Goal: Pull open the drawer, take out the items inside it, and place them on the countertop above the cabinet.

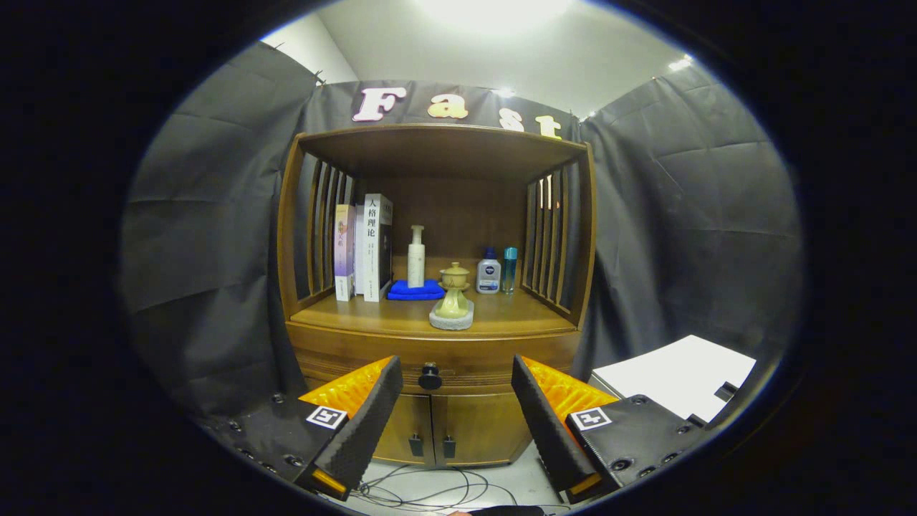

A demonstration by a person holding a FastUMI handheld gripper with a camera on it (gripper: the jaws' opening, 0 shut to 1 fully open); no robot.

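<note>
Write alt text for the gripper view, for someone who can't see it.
The open gripper faces a wooden cabinet, its two fingers apart on either side of the closed drawer's black knob just ahead. On the countertop stand books, bottles, a blue cloth and a small ceramic pot.

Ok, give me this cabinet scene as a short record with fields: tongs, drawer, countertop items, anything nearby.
tongs: tongs open, fingers apart, holding nothing
drawer: drawer shut, its black knob beyond and between the fingers
countertop: books, pump bottle on blue cloth, ceramic cup, two small bottles
lower doors: cabinet doors closed
nearby: white board beside the cabinet, cables on floor
</note>
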